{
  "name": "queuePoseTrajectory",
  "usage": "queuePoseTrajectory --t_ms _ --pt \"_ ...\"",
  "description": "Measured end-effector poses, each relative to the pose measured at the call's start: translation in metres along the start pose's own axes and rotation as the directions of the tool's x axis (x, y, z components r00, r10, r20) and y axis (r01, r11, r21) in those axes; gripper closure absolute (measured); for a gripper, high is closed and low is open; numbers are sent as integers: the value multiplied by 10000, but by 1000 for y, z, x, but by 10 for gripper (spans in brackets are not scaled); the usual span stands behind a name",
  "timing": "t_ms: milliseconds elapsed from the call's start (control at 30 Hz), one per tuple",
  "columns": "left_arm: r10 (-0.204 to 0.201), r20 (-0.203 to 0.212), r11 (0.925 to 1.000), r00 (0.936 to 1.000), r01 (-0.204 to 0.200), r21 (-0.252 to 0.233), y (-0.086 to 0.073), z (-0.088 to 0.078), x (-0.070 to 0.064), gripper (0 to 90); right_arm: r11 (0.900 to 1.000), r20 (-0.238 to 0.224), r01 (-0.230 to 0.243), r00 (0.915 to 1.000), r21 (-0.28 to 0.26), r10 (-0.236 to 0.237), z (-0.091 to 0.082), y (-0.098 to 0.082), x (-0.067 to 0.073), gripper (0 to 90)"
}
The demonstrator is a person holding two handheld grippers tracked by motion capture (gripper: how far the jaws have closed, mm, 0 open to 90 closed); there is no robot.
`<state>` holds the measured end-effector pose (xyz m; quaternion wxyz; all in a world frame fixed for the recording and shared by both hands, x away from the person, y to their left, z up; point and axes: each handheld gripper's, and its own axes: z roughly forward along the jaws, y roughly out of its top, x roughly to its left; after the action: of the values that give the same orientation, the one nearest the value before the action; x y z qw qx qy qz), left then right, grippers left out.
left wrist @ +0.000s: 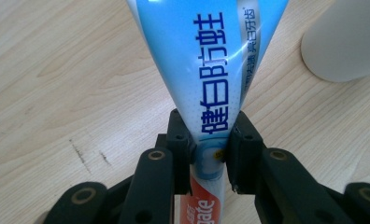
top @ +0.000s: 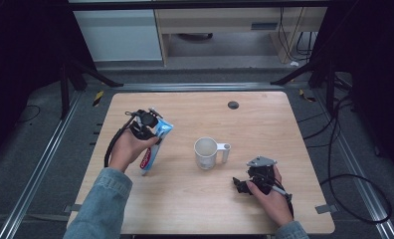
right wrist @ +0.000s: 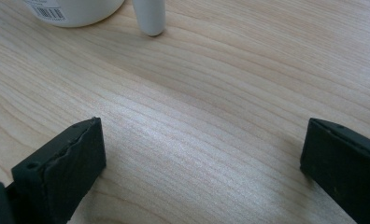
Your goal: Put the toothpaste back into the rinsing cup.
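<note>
Left tongs point(top: 152, 130) were clamped tight on a toothpaste tube point(top: 151, 147), person's left hand point(top: 127, 149) wrapped around the grip. In the left gripper view the two black jaws pinched the tube point(left wrist: 211, 70) on both sides, squeezing it narrow at that spot; the blue part with printed characters fanned out wide beyond the jaws, and the red part ran back under the tongs point(left wrist: 210, 154). From the high view the tube sat at the left side of the bench point(top: 264, 114), slanted, blue flat end up by the tongs, red end lower and nearer the person. Whether the low end touched the wood, could not tell.

White mug point(top: 206, 153) stood upright near the middle of the bench, handle point(top: 226, 152) pointing to the right, apart from the tube. The same mug point(left wrist: 342, 42) showed at the top right corner of the left gripper view, just beside the tube's wide end.

Right tongs point(top: 242, 185) lay low on the bench at the right, held by the right hand point(top: 272, 196), tips aimed left toward the mug. In the right gripper view the jaws stood wide apart with bare wood between them point(right wrist: 202, 154), nothing held. Mug base with a barcode label point(right wrist: 75, 9) and the handle end point(right wrist: 149, 18) sat ahead at the top edge, well clear of the jaws.
</note>
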<state>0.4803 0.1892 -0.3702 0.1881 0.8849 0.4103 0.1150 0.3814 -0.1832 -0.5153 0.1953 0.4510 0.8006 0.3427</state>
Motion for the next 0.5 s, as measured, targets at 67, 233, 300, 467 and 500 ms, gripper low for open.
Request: queuePoseTrajectory --t_ms 67,233,300,467,500 --pt "-39 -9 9999 10000 39 -110 0 -4 1 733 10000 3 -1 10000 -2 1 0 0 0 4" --pt "-192 -222 9989 9996 182 -442 0 -14 4 737 10000 -7 -38 10000 -7 38 0 0 0 7" --pt "-195 -297 9986 9994 180 -502 1 -17 6 739 10000 -17 -45 10000 -14 45 0 0 0 7" --pt "-146 -315 9977 9994 125 -668 3 -25 6 742 10000 -3 -32 10000 5 32 0 0 0 7" --pt "-132 -315 9973 9994 109 -723 4 -27 5 742 10000 0 -33 10000 2 33 0 0 0 7"
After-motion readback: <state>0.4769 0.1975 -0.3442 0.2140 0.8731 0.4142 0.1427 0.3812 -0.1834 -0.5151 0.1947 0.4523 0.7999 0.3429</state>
